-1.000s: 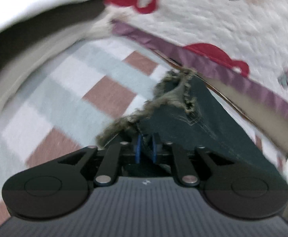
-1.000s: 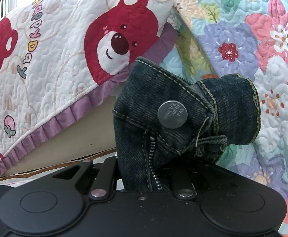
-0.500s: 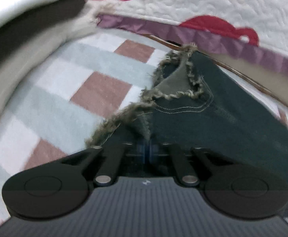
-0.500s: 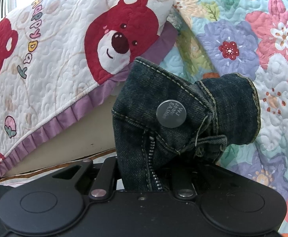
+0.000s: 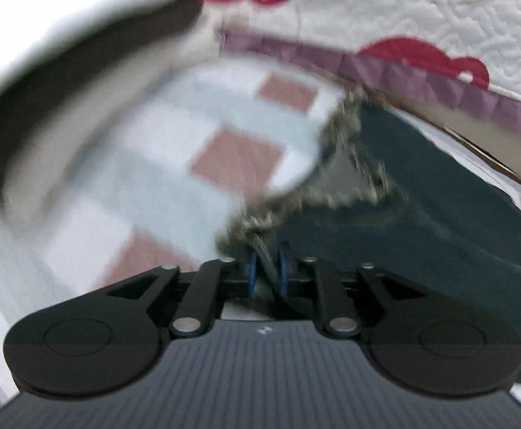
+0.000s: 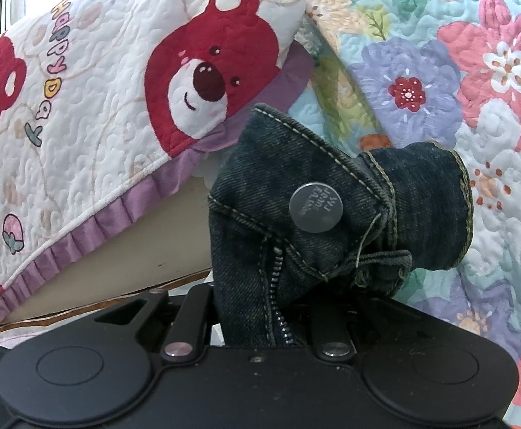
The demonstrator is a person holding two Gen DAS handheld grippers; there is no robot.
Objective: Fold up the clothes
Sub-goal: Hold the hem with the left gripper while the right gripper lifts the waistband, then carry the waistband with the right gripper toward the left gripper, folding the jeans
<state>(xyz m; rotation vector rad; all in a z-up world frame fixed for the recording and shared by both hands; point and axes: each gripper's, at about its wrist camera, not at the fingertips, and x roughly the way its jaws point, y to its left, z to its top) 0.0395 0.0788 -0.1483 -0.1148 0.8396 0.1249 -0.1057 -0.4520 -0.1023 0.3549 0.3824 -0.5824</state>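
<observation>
A pair of dark denim jeans is held by both grippers. In the left wrist view my left gripper (image 5: 267, 273) is shut on the frayed hem of a jeans leg (image 5: 439, 214), which stretches away to the right over a checked sheet (image 5: 224, 150). In the right wrist view my right gripper (image 6: 260, 325) is shut on the jeans waistband (image 6: 296, 186), bunched upright between the fingers, with its metal button (image 6: 316, 207) and zipper (image 6: 276, 286) showing.
A white quilt with red bears and a purple frill (image 6: 99, 114) hangs at left and also shows in the left wrist view (image 5: 421, 18). A floral quilt (image 6: 457, 71) fills the right. A blurred white and dark shape (image 5: 64, 71) lies at upper left.
The left wrist view has shifted and blurred as the left gripper moves with the hem; the leg spreads wider to the right. The right gripper and waistband have barely moved.
</observation>
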